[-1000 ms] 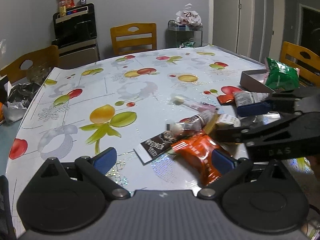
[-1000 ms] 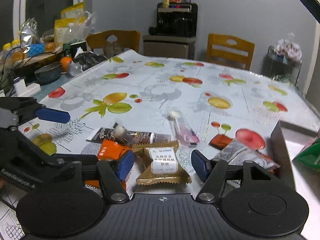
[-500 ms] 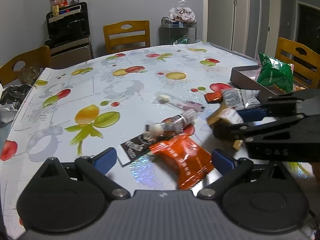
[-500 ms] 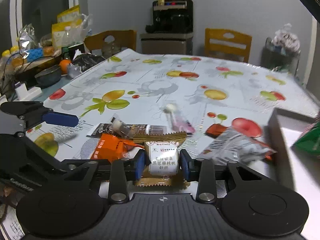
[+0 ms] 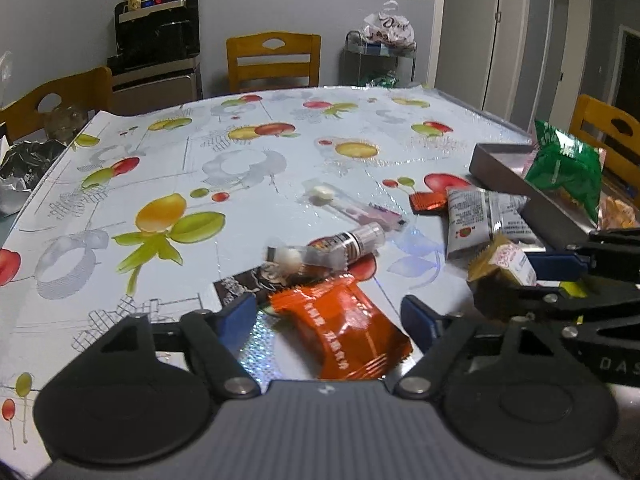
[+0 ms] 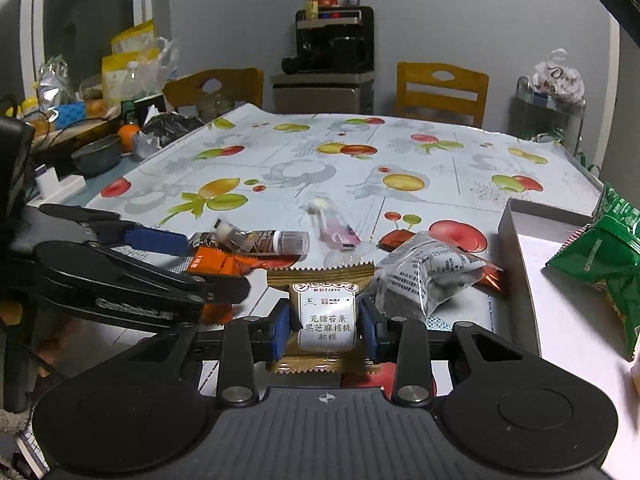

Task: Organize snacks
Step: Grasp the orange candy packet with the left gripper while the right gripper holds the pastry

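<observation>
The right gripper (image 6: pixel 325 326) has its blue pads pressed against both sides of a gold-brown foil snack packet with a white label (image 6: pixel 325 312), gripping it just above the fruit-patterned plastic tablecloth (image 6: pixel 320 160). Its jaws have just drawn in onto that packet.

The left gripper (image 5: pixel 328 312) stands with its blue pads apart, one on each side of an orange foil snack packet (image 5: pixel 344 332) that lies flat on the tablecloth; neither pad presses on it. Its jaws have just been narrowing around that packet.

Just beyond the orange packet lie a black printed sachet (image 5: pixel 244 286) and a clear wrapped tube-shaped snack (image 5: pixel 332 246). Farther beyond it is a clear wrapper with a pink sweet (image 5: pixel 352 208). To the right of the orange packet sits a silver printed pouch (image 5: pixel 476 216), leaning on the wall of a grey open cardboard box (image 5: pixel 508 176). A green crinkled snack bag (image 5: pixel 568 168) lies in that box.
</observation>
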Demonstrator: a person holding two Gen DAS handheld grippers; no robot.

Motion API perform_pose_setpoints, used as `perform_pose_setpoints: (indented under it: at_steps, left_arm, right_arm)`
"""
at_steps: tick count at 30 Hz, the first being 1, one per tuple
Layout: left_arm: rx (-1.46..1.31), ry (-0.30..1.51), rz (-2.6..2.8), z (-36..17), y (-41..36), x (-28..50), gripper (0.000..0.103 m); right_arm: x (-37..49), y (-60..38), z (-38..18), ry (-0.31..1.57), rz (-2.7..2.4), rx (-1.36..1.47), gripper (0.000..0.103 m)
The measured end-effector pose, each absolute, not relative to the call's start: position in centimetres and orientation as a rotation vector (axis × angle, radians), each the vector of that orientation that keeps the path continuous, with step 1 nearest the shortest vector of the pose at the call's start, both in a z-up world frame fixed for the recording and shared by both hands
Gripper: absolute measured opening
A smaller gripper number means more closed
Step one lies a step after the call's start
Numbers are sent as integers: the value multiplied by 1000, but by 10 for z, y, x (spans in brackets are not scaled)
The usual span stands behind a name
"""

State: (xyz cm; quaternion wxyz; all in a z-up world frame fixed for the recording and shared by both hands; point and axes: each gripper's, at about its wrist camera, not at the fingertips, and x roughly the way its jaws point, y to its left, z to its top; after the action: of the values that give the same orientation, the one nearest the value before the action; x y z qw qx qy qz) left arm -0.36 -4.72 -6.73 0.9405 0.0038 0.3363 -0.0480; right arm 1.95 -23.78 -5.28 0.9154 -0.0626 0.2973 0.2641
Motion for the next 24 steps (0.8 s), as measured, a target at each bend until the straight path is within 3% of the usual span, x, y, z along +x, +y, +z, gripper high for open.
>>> perform_pose_setpoints:
  at_steps: [5, 7, 10, 24]
  left_arm:
    - [-15, 694, -106, -71, -46, -3, 61]
    - [-31, 688, -116, -71, -42, -4, 47]
    - [-40, 683, -133, -70, -37, -7, 41]
    - [89, 679, -335, -69, -45, -25, 37]
  right_arm:
    - [18, -239, -55, 613, 544, -129, 37]
    - [17, -240, -56, 615, 545, -130, 37]
    - [15, -239, -57, 618, 555, -134, 37]
    - [11, -228, -60, 631, 559, -197, 39]
